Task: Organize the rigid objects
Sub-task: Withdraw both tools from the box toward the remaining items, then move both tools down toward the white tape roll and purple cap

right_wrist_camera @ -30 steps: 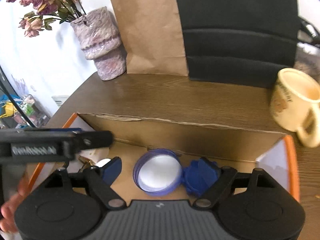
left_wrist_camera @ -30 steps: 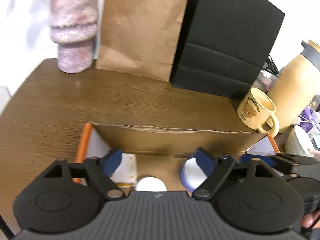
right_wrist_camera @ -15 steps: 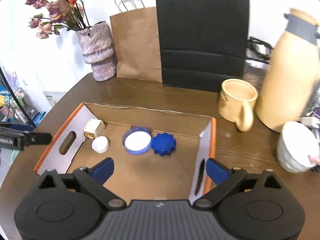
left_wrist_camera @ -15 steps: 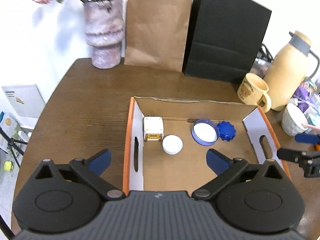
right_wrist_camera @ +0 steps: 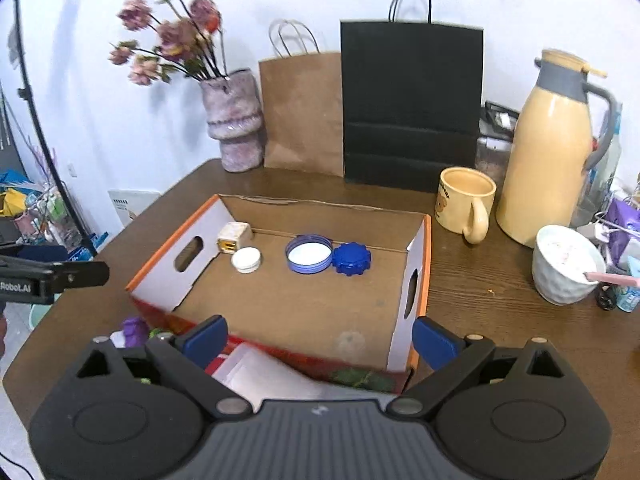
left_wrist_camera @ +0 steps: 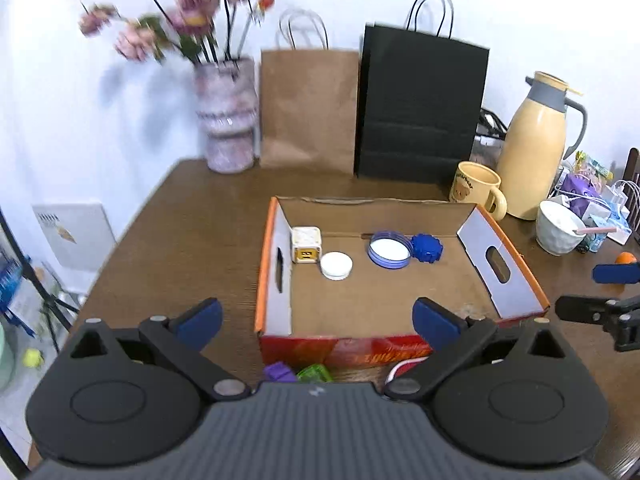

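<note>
Ahead of your left gripper (left_wrist_camera: 316,316) and right gripper (right_wrist_camera: 320,338), both spread wide and empty, the cardboard box (left_wrist_camera: 500,268) holds four small items.

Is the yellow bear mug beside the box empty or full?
Empty. In the right wrist view, the yellow ceramic bear mug stands upright on the wooden table, and only its bare inner wall shows.
</note>
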A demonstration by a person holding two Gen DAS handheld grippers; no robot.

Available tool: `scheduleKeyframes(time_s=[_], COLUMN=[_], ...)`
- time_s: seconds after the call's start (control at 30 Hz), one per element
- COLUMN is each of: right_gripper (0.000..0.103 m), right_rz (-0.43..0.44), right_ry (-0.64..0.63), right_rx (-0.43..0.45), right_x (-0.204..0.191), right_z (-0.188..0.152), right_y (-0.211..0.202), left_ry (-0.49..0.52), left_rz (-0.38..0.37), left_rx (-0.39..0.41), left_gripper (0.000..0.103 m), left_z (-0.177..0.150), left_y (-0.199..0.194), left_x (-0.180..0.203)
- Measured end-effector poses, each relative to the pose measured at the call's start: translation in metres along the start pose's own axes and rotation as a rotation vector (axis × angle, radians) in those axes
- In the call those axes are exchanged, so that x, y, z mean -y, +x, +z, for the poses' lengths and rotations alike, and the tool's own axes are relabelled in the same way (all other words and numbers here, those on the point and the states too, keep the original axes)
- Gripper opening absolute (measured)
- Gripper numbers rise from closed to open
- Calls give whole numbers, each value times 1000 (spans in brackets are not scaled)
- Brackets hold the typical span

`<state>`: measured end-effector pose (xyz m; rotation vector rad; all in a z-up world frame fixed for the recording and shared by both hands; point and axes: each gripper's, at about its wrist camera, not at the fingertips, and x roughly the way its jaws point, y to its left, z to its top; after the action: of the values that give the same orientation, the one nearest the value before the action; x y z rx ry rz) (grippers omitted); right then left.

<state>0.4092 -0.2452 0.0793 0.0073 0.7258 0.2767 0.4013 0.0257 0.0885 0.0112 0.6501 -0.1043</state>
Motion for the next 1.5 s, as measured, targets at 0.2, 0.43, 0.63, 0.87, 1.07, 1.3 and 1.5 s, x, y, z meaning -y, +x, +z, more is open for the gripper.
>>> scheduleKeyframes(time_s=[0.2,0.43,0.63,0.87,1.07,1.3,1.5], right_gripper=[100,100,103,103,103,103,103], right_rz=[11,-24,-61,-59,-63,-53,-58], right_ry=[0,-29,-71,-65,-72,-23,-14], right_rx=[136,295,480,550,579,539,515], right_x=[-11,-31,-50,-67,-84,-99,-112], right_z=[-41,-89,-133,-180,-219,-268,-293], right_y=[-41,-78,-117,-146,-183,-214,-230], left_ry=[31,9,55,11,27,91,47], left_rz=[44,28,87,81,49,70,25], left_rx=[140,291,435,489,504,504,447], left_gripper=[103,103,103,103,103,103,103], left_z=[-43,-93,-140,-178,-204,-251,-270], left_y=[-42,-86,-119,-156,-193,-230,-240], left_x=[8,10,16,25,26,30,30])
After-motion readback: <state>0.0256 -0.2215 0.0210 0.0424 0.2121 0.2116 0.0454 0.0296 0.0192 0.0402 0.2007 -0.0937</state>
